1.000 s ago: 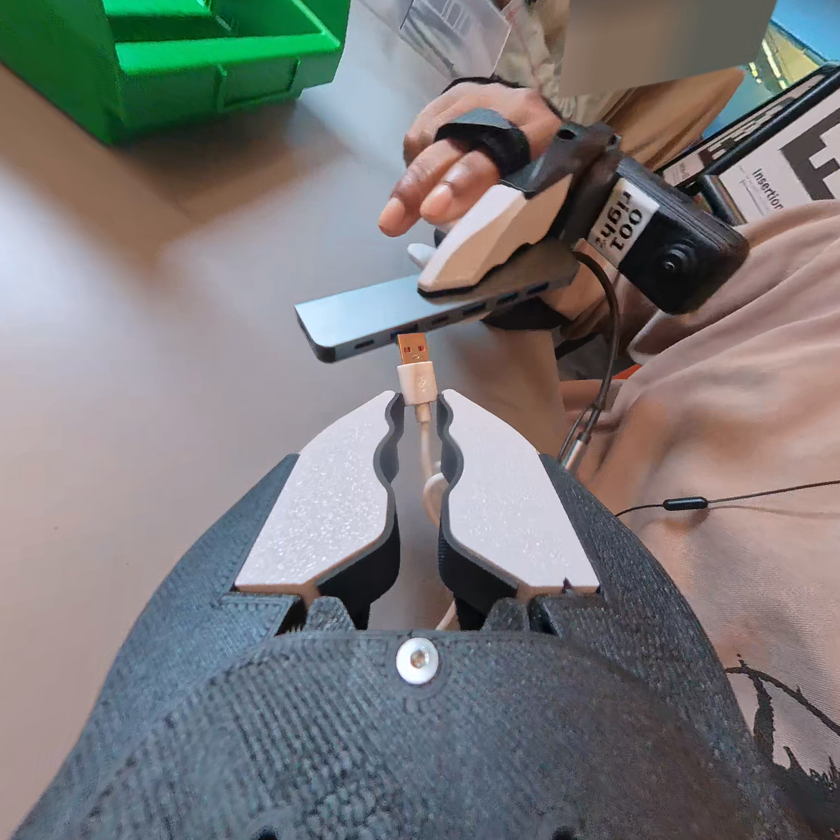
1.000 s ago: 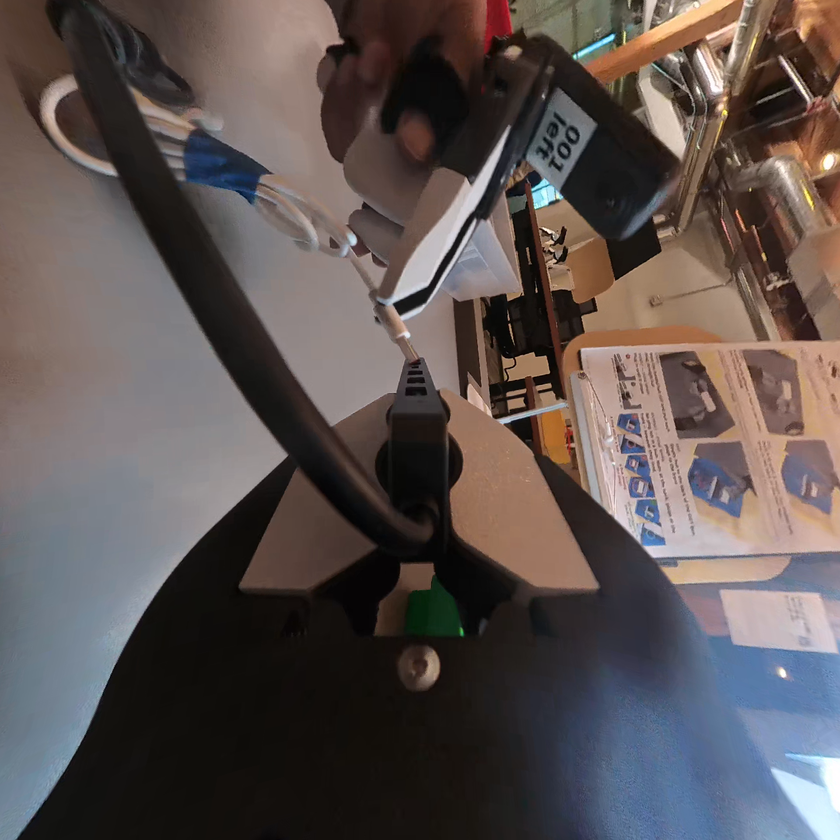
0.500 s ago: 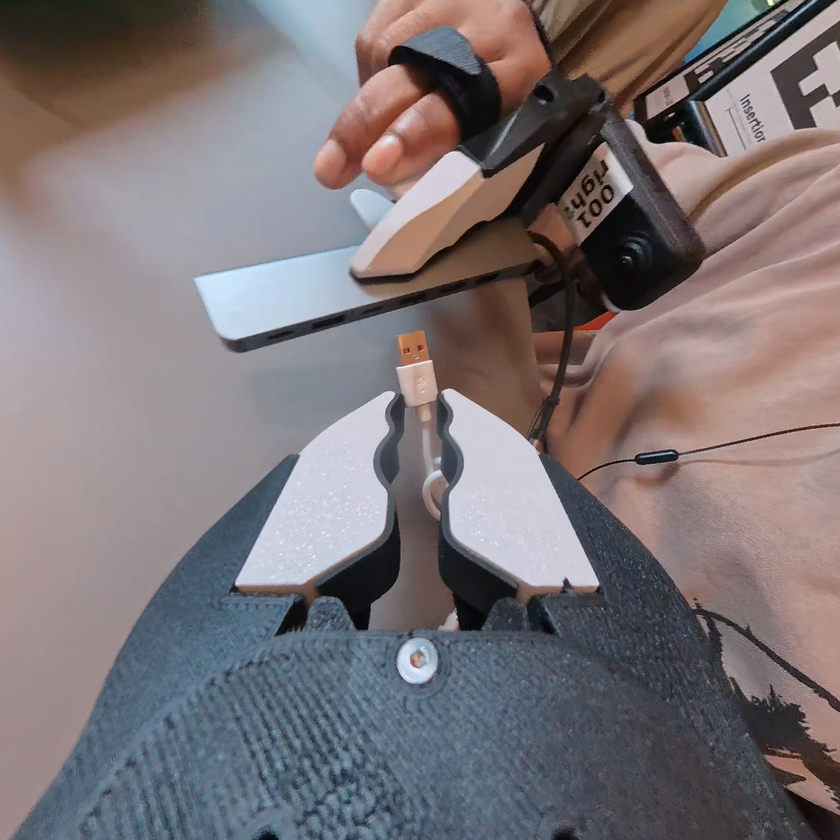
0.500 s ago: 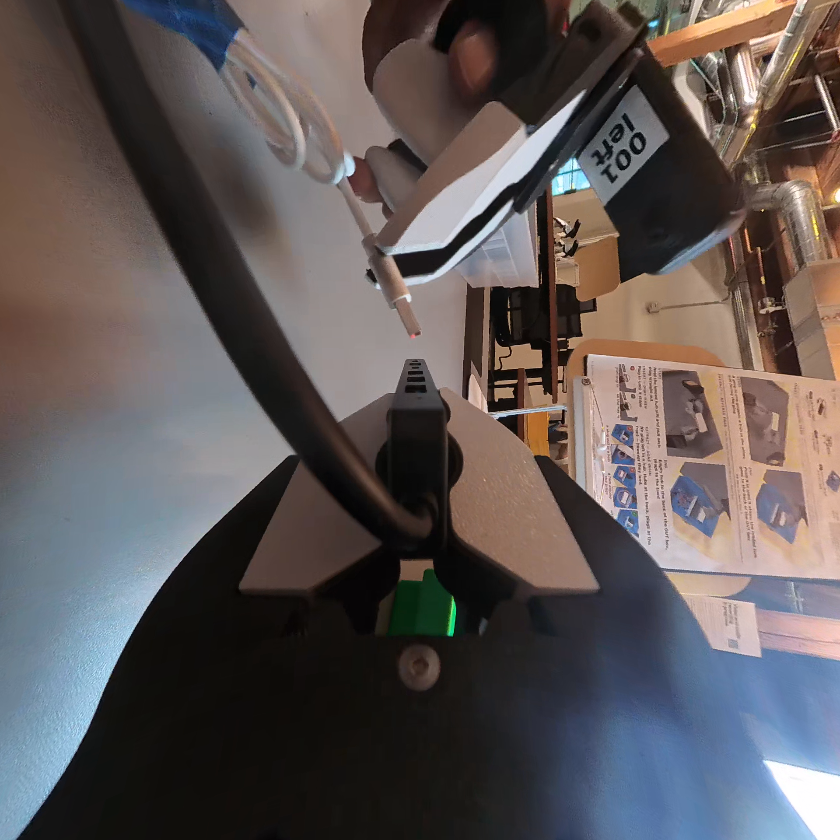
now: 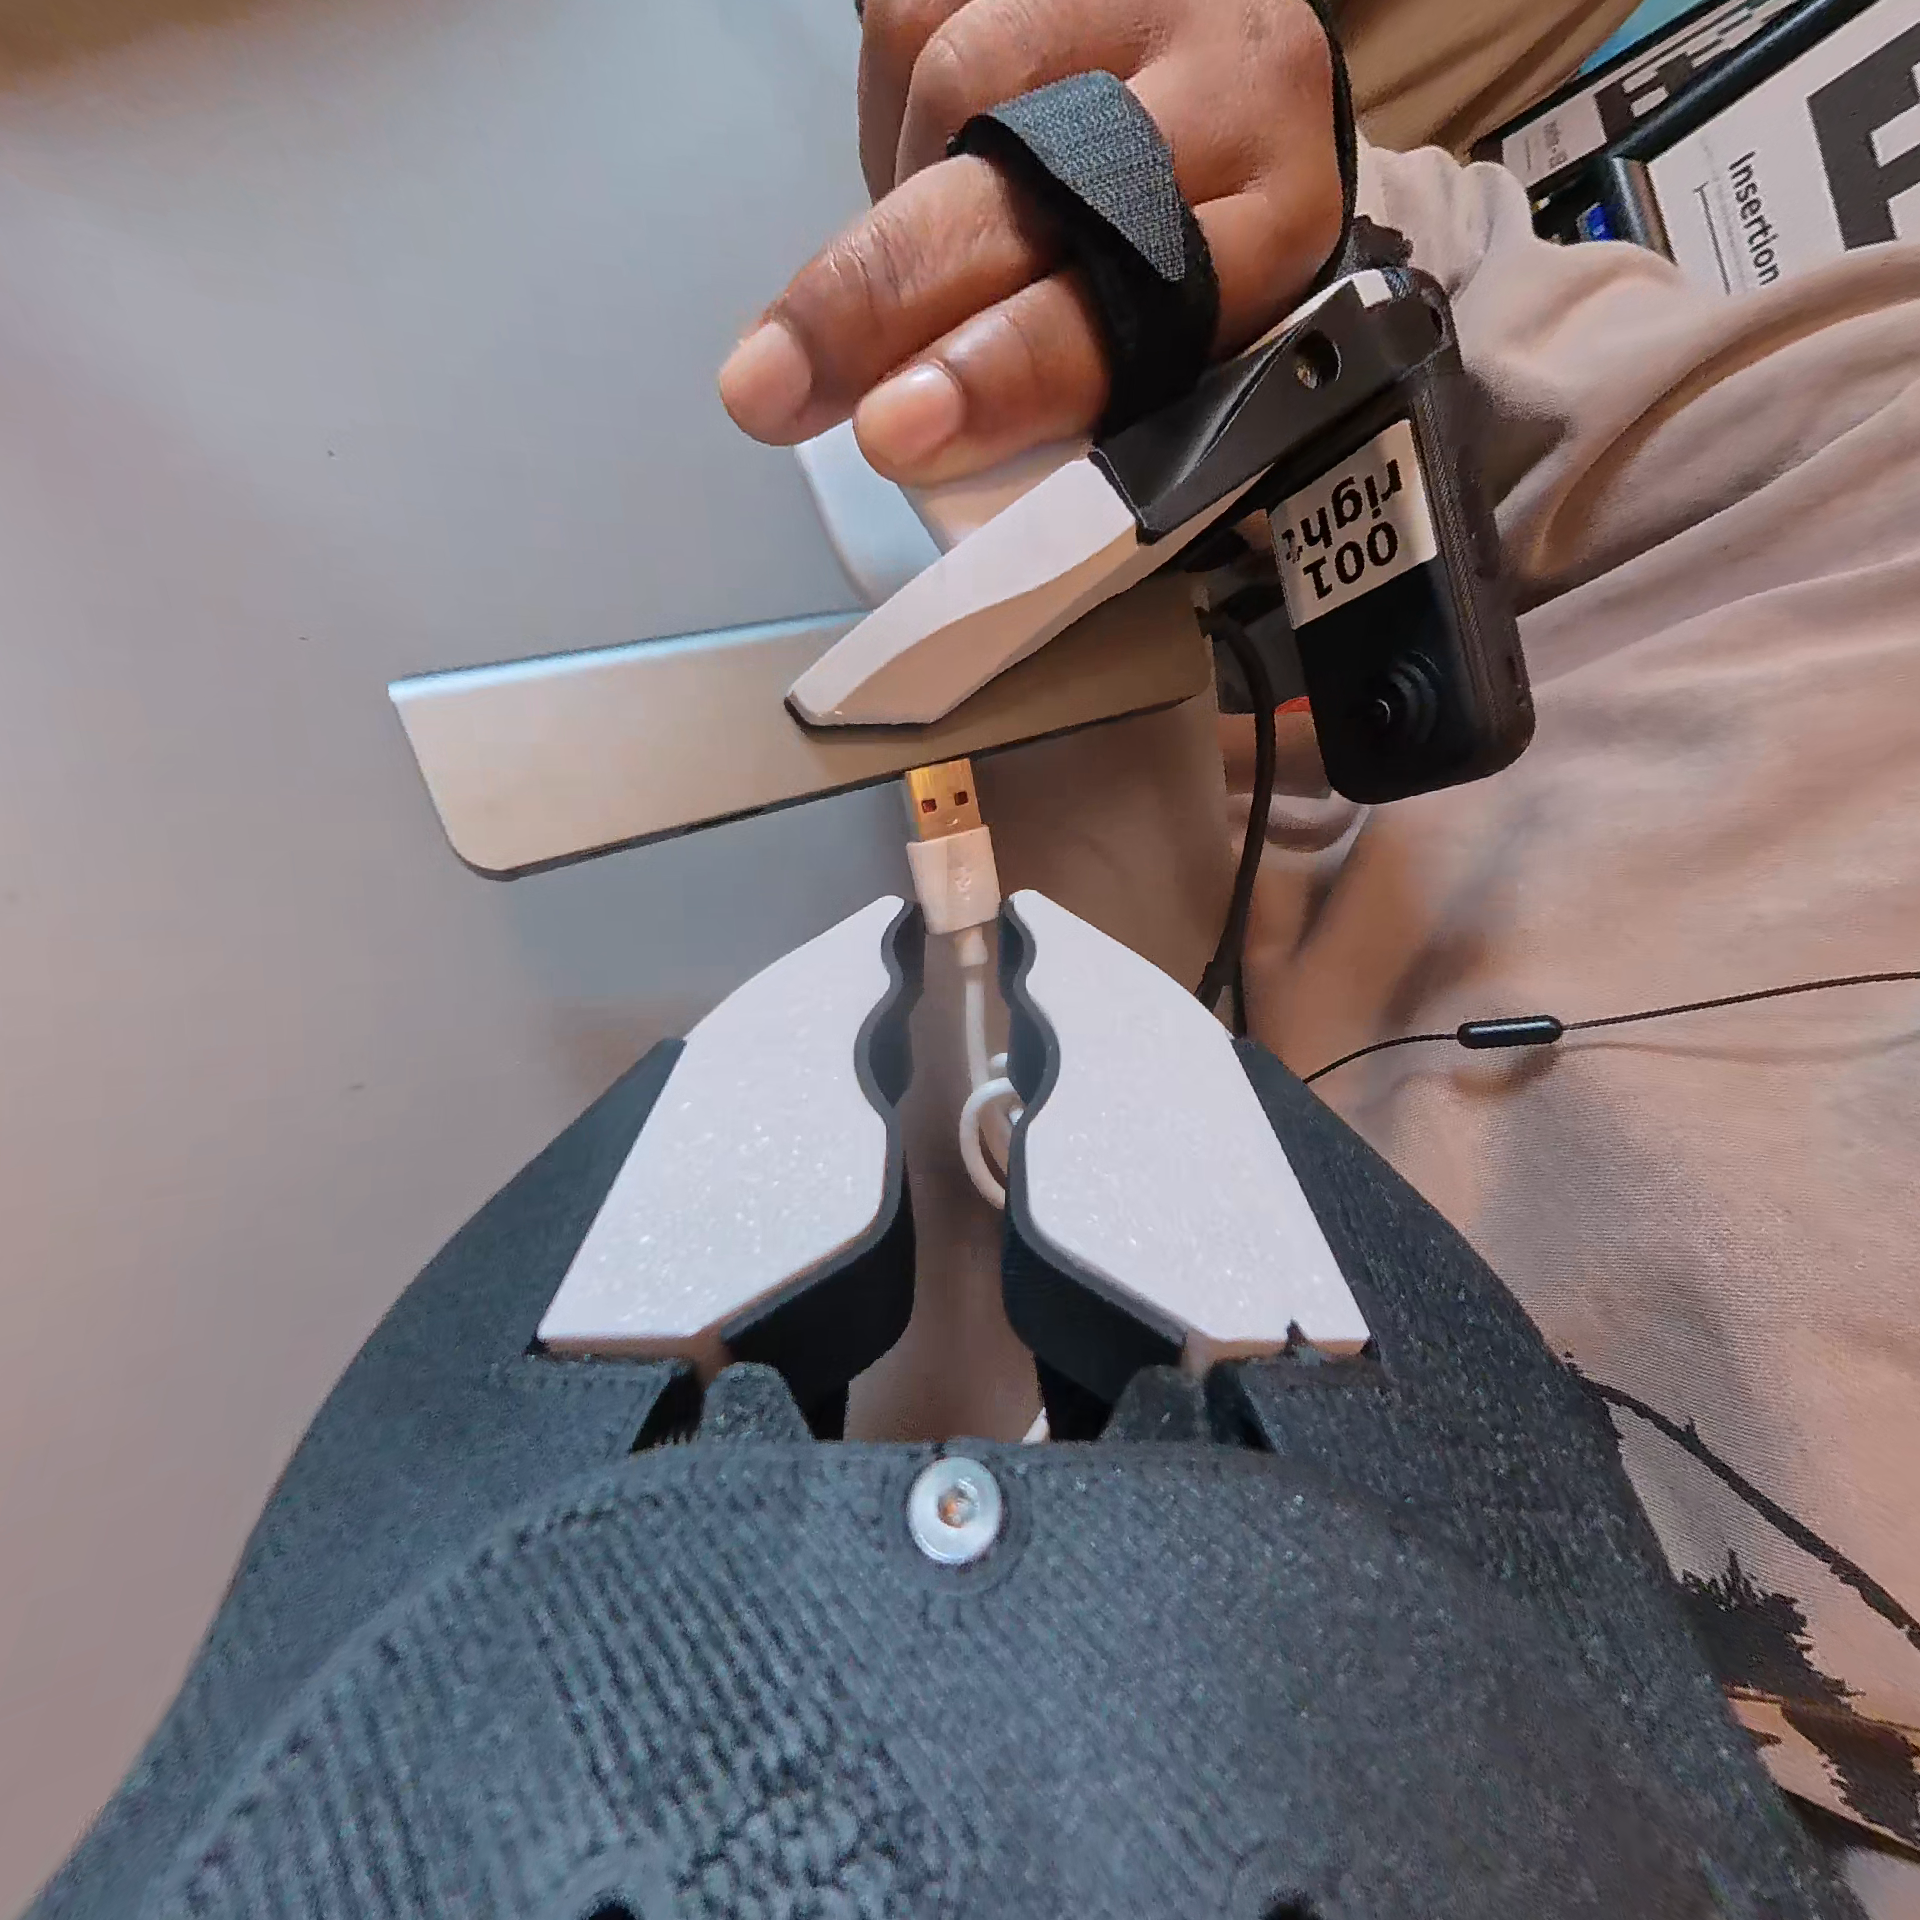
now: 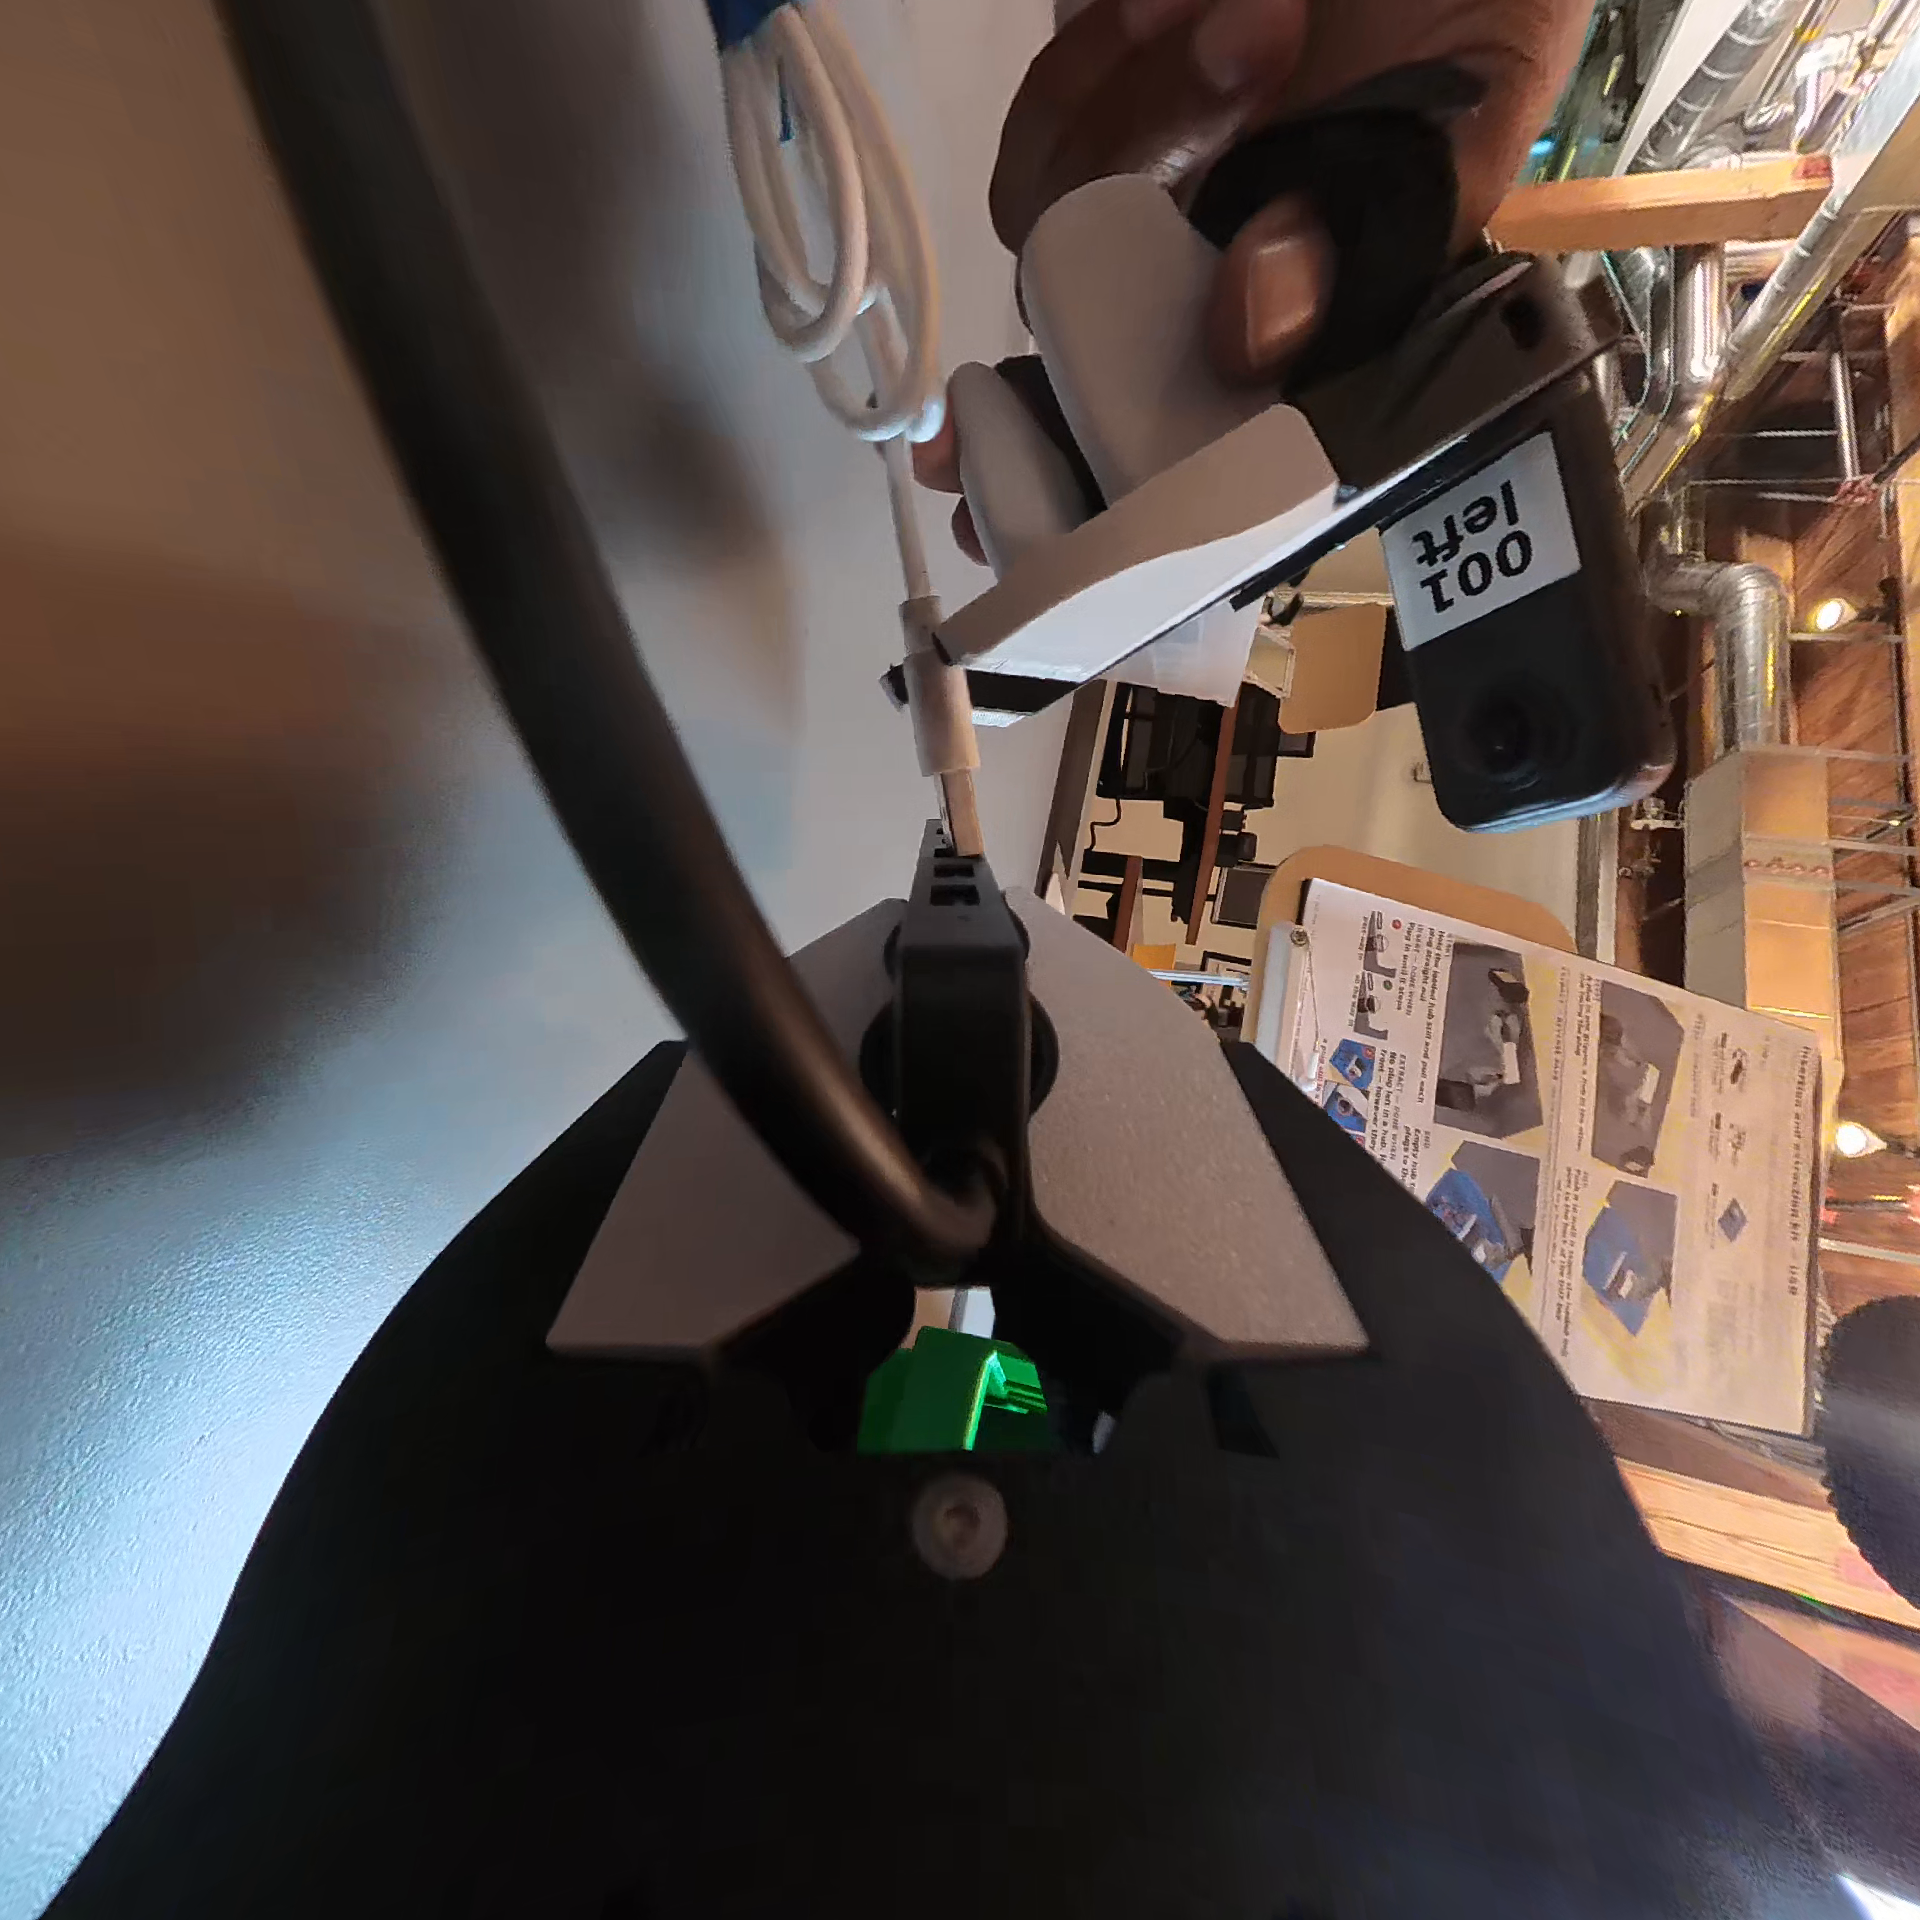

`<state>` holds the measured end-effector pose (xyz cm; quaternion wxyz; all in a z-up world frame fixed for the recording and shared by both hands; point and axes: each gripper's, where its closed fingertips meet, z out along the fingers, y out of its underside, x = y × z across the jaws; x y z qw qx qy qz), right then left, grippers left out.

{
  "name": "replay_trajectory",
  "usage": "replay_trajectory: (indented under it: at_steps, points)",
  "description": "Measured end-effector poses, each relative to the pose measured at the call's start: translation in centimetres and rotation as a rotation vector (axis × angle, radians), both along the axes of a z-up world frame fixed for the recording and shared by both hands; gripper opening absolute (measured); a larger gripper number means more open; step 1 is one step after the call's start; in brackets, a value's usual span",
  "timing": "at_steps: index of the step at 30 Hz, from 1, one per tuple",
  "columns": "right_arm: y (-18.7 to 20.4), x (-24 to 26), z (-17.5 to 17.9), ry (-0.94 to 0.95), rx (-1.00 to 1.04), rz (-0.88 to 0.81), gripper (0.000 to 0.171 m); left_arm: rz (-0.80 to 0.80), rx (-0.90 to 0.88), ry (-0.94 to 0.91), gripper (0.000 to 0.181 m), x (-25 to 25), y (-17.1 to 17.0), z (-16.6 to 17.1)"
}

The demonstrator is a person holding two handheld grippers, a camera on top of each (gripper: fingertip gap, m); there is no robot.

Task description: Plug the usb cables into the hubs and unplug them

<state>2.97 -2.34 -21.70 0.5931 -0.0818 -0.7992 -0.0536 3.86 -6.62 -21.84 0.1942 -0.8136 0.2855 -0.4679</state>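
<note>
The left gripper is clenched on the white plug, whose metal tip meets a port on the grey hub, itself pinched in the right gripper above the table. Seating it well probably means keeping plug and port square and pushing straight, with the hub braced.

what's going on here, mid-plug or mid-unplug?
Can't tell direction from this moment alone. A person holds a tool in each hand. The left tool is shut on the white USB cable just behind its plug. The right tool is shut on the grey hub, held up off the table. The plug's metal tip is at the hub's port edge, most of it still showing, so it is not fully seated.
</note>
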Motion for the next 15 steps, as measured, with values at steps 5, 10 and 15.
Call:
replay_trajectory:
  at_steps: [5,10,15]
  points:
    - [-0.5,-0.1,-0.3,-0.011,0.006,0.016,0.01,-0.067,-0.002,0.083,0.014,0.1,-0.6,-0.9]
    - [-0.3,-0.2,-0.5,-0.023,0.025,0.007,0.01,-0.075,-0.021,0.104,0.014,0.1,-0.4,-1.2]
    - [0.0,-0.1,-0.2,-0.013,0.047,-0.006,0.01,-0.068,-0.001,0.105,0.013,0.0,0.1,-0.7]
